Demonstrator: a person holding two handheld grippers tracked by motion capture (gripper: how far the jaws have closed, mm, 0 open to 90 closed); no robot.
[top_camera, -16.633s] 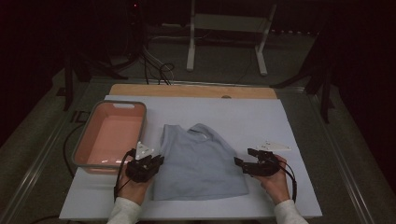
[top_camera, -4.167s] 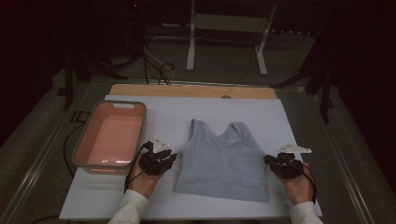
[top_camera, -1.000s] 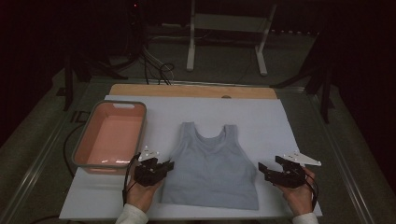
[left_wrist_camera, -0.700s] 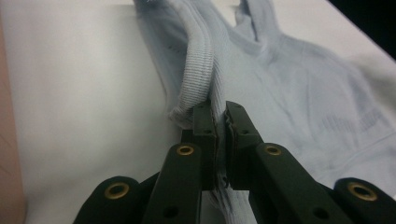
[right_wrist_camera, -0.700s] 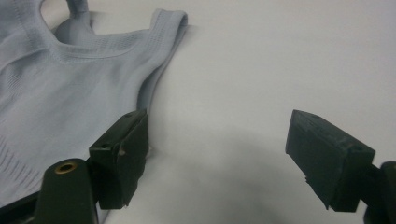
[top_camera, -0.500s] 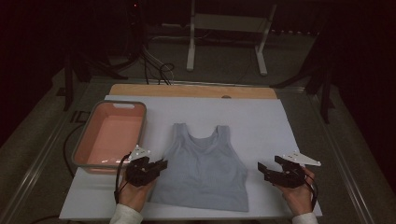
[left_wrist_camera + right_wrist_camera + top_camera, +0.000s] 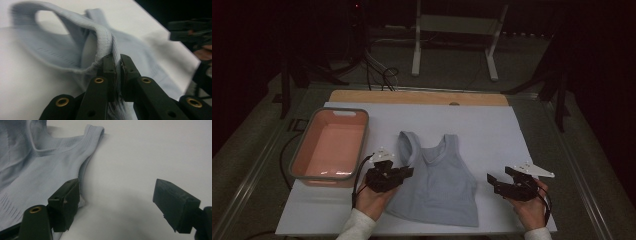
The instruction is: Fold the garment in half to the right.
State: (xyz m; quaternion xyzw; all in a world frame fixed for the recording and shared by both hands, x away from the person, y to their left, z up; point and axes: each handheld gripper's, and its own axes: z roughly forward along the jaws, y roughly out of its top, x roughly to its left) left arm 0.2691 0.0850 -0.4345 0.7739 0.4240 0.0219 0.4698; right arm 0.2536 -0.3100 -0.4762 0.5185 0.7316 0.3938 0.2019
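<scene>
White table (image 7: 512, 130); pink bin (image 7: 331, 145) at left (grey rim); pale blue tank top (image 7: 437, 180) mid-table.

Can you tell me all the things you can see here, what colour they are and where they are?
tank top: one, light blue-grey, lying in the middle of the white sheet, its left armhole edge lifted and pinched.
tub: one, pink inside with a grey rim, on the left of the sheet.
white sheet: one, white, spread over the table.
wooden board: one, light brown, along the far edge of the sheet.
metal stand: one, pale grey, on the floor behind the table.
cables: a few, dark and pale, on the floor behind the table.
left tool: one, black, shut on the tank top's edge.
right tool: one, black, open, just right of the tank top.
hands: two, at the near edge, each holding a tool.
</scene>
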